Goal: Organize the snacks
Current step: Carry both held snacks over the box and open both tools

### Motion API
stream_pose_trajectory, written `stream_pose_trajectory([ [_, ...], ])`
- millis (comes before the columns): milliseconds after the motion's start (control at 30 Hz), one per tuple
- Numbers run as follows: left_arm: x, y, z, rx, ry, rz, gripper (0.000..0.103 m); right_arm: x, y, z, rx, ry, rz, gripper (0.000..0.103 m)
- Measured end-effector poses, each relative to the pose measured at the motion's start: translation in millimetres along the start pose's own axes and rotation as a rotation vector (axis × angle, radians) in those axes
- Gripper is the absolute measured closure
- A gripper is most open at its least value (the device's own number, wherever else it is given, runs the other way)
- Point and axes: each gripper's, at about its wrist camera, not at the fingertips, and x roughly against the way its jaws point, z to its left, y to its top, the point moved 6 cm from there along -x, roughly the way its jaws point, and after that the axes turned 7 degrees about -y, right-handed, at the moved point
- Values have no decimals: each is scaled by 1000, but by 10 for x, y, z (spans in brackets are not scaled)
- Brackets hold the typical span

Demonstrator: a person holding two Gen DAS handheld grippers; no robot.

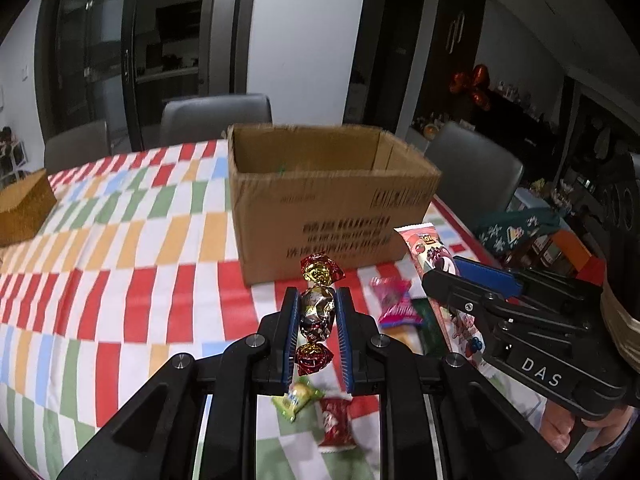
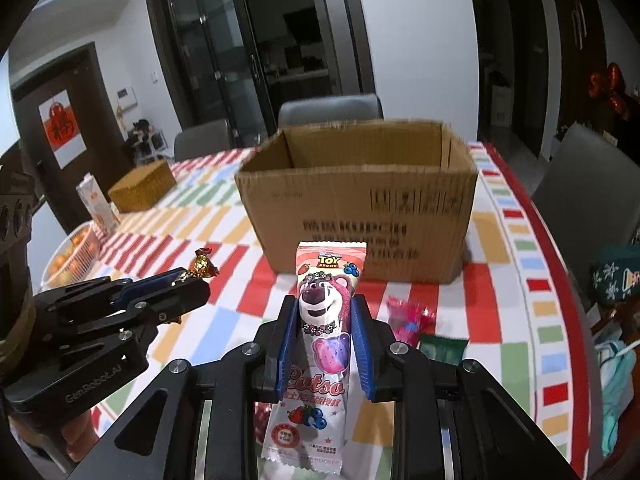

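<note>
My left gripper point(image 1: 317, 300) is shut on a gold and red foil candy point(image 1: 317, 312), held above the checked tablecloth; it also shows at the left of the right wrist view point(image 2: 192, 280). My right gripper point(image 2: 326, 308) is shut on a long pink Lotso snack packet point(image 2: 324, 320), which also shows in the left wrist view point(image 1: 430, 258). An open cardboard box point(image 1: 328, 200) stands just beyond both grippers, also in the right wrist view point(image 2: 360, 200). Loose snacks lie below: a green candy point(image 1: 297, 398), a red packet point(image 1: 336, 424), a pink packet point(image 1: 394, 304).
A woven basket point(image 2: 142, 192) sits at the far left of the table, with a carton point(image 2: 96, 204) and a bowl of oranges point(image 2: 70, 256). Grey chairs point(image 1: 216, 116) ring the table. A green packet point(image 2: 442, 350) lies near the table's right edge.
</note>
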Motion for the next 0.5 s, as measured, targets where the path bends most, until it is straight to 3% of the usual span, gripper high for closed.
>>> stream_pose_trajectory([
  [500, 259, 693, -130, -72, 14, -140, 84, 338, 622, -49, 15, -6, -156, 75],
])
